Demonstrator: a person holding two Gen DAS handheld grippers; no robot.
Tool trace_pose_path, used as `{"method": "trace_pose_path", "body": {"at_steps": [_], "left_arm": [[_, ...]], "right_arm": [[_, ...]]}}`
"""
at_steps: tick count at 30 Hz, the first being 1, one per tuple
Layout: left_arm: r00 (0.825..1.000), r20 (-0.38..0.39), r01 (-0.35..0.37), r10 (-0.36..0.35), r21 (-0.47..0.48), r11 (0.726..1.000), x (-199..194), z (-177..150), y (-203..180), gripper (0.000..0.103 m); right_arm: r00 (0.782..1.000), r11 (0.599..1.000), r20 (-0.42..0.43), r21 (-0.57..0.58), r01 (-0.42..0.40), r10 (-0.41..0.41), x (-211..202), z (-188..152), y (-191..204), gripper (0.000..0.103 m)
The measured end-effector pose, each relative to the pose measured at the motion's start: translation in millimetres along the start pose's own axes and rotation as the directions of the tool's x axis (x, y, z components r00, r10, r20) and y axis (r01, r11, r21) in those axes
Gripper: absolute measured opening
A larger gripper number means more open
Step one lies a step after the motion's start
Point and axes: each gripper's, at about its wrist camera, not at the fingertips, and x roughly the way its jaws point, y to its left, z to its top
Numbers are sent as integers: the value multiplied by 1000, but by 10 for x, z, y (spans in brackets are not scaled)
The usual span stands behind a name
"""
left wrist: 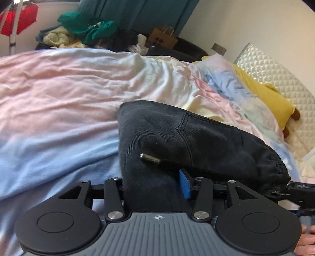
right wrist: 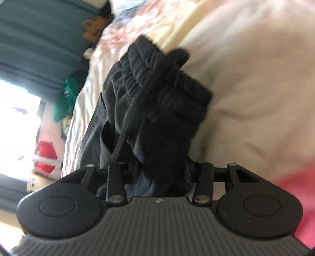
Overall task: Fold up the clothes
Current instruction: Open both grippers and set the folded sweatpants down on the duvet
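We see the trousers (left wrist: 177,141) bunched on the bed cover (left wrist: 69,88), w/ the left gripper (left wrist: 155,185) at 6 o'clock of them, cloth filling the gap btwn its fingers. Drawstring tip (left wrist: 149,157) lies on the cloth just ahead of that gripper. Toy (left wrist: 271,102) rests at 2 o'clock, against the headboard (left wrist: 275,74). Clothes pile (left wrist: 82,31) sits behind the bed at 11 o'clock, paper bag (left wrist: 163,38) at 12, curtain (left wrist: 137,11) behind both. In the right wrist view the right gripper (right wrist: 159,173) sits at 6 o'clock of the waistband (right wrist: 167,78), cloth btwn its fingers too.
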Motion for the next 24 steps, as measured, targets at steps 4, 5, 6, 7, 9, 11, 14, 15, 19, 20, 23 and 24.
{"method": "trace_pose_path", "body": {"at_steps": [4, 5, 6, 7, 9, 11, 14, 15, 19, 20, 23, 24], "left_arm": [[999, 32, -36, 35, 49, 998, -513, -42, -150, 59], [998, 48, -41, 38, 63, 997, -655, -54, -200, 59], [997, 65, -46, 41, 77, 996, -797, -66, -249, 60], [996, 81, -51, 44, 91, 995, -940, -78, -299, 62], [992, 114, -62, 48, 118, 991, -1225, -101, -398, 64], [989, 143, -68, 47, 141, 988, -1511, -127, -503, 66], [982, 184, -68, 37, 167, 984, -1941, -180, -665, 69], [979, 199, -70, 34, 176, 982, -2082, -206, -711, 70], [966, 259, -80, 23, 210, 974, -2643, -310, -896, 77], [962, 273, -83, 20, 219, 972, -2783, -336, -943, 78], [940, 335, -152, 61, 252, 956, -3109, -475, -1053, 82], [936, 345, -159, 64, 253, 954, -3169, -526, -1057, 84]], "right_arm": [[999, 999, 34, -33, 20, -19, -569, -98, 113, 44], [999, 998, 47, -65, 19, -16, -706, -121, 162, 44], [998, 995, 64, -101, 18, -11, -852, -145, 221, 44], [997, 991, 83, -134, 13, -1, -995, -169, 282, 44], [993, 979, 114, -203, -2, 25, -1269, -229, 434, 44], [989, 965, 136, -263, -16, 53, -1509, -304, 567, 45], [984, 940, 152, -338, -40, 96, -1826, -474, 755, 45], [982, 930, 158, -365, -43, 107, -1921, -546, 819, 45], [969, 868, 181, -493, -58, 167, -2229, -881, 1068, 45], [965, 850, 192, -523, -54, 179, -2290, -974, 1126, 45], [951, 801, 214, -596, -54, 223, -2500, -1296, 1223, 45], [946, 787, 221, -615, -53, 236, -2560, -1401, 1239, 45]]}}
